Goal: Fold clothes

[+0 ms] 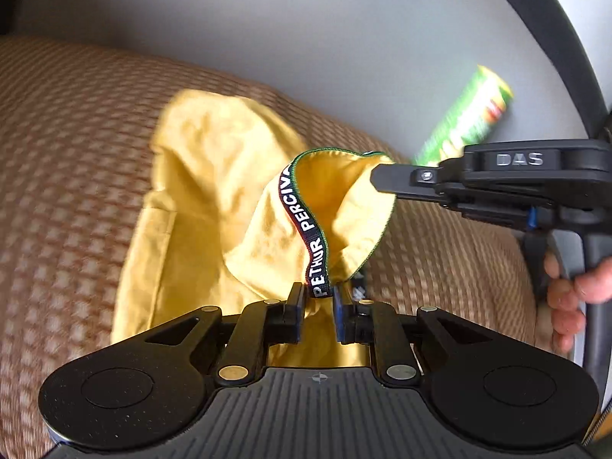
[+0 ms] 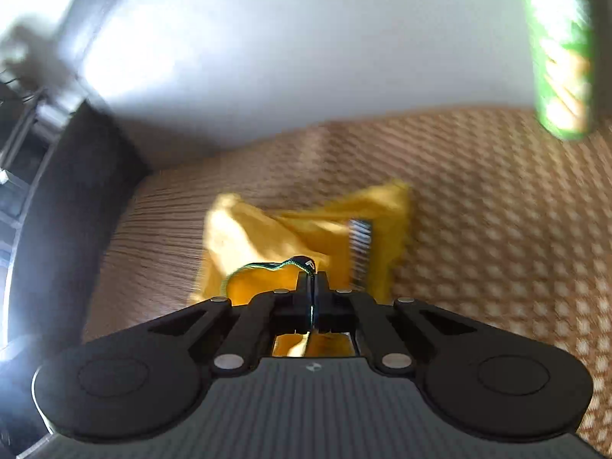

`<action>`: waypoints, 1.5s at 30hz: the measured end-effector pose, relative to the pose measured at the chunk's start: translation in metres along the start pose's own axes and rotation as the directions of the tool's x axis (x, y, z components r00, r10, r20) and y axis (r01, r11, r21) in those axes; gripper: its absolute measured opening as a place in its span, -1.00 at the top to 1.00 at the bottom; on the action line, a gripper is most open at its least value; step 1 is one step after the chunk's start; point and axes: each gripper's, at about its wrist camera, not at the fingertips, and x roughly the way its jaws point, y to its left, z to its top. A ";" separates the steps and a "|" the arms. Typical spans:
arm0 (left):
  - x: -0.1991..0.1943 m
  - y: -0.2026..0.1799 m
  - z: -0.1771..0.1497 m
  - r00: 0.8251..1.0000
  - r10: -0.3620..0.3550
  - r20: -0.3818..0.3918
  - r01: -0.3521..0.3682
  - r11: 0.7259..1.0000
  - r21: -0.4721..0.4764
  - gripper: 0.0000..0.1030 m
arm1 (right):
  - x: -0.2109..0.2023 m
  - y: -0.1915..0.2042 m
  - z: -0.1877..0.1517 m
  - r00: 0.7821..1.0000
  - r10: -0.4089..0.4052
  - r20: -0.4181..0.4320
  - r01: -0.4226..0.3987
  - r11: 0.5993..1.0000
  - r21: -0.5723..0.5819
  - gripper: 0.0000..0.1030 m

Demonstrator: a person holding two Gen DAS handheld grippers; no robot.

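**Both hand-held grippers at the waistband of a yellow garment**

The left hand-held gripper (image 1: 319,298) has the black lettered waistband (image 1: 306,225) running down between its fingers, which stand slightly apart; whether its pads actually press on the band I cannot tell. The right hand-held gripper (image 2: 313,287) is clenched on the green-edged rim of the same waistband, and in the left wrist view its closed tips (image 1: 382,181) bite the rim ahead and to the right of the left one. A person's hand (image 1: 570,298) grips its handle.

The yellow garment (image 1: 214,176) hangs from the band, its long axis stretching away from the left hand-held gripper, forward and to the left, with the far end lying crumpled on the brown checked cloth (image 1: 69,145). The opening faces the right hand-held gripper.

Beyond the right hand-held gripper, a green cylindrical can (image 1: 466,122) lies on the grey counter (image 1: 306,38), apart from the garment. Motion blur softens the right wrist view.
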 end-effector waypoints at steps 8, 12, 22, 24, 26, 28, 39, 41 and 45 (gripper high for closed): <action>-0.011 0.057 0.001 0.994 0.107 0.002 -0.106 0.986 -0.132 0.35 | 0.052 0.058 0.011 0.991 0.088 -0.102 -0.098 0.991 -0.092 0.91; -0.018 0.072 -0.001 0.994 0.108 -0.004 -0.108 0.985 -0.135 0.36 | 0.090 0.066 0.004 0.986 0.076 -0.147 -0.089 0.993 -0.079 0.91; -0.037 0.058 0.022 0.997 0.053 0.049 -0.053 0.999 0.000 0.35 | 0.085 0.066 0.006 0.983 0.119 -0.141 -0.126 0.991 -0.048 0.21; -0.040 0.060 0.035 0.996 0.050 0.070 -0.050 0.999 -0.001 0.35 | 0.055 0.070 0.003 0.990 0.114 -0.080 -0.123 0.986 -0.115 0.13; -0.038 0.062 0.047 0.997 0.033 0.069 -0.034 0.999 0.004 0.35 | 0.034 0.066 -0.007 0.996 0.082 -0.046 -0.088 0.985 -0.148 0.13; -0.034 0.062 0.060 0.998 0.010 0.055 -0.011 1.000 0.012 0.35 | 0.021 0.058 -0.019 0.998 0.046 -0.031 -0.051 0.986 -0.160 0.13; -0.004 0.021 0.109 1.000 0.022 0.000 -0.022 0.984 0.178 -0.02 | 0.042 0.044 -0.069 0.999 -0.023 -0.038 0.016 0.986 -0.165 0.13; 0.009 0.020 0.124 0.999 0.036 -0.030 -0.030 0.986 0.162 -0.04 | 0.045 0.047 -0.071 0.999 -0.028 -0.028 0.022 0.983 -0.184 0.13; 0.039 0.017 0.139 0.987 0.043 -0.155 -0.016 0.985 0.172 -0.04 | 0.045 0.049 -0.076 1.000 -0.026 -0.007 0.024 0.981 -0.190 0.15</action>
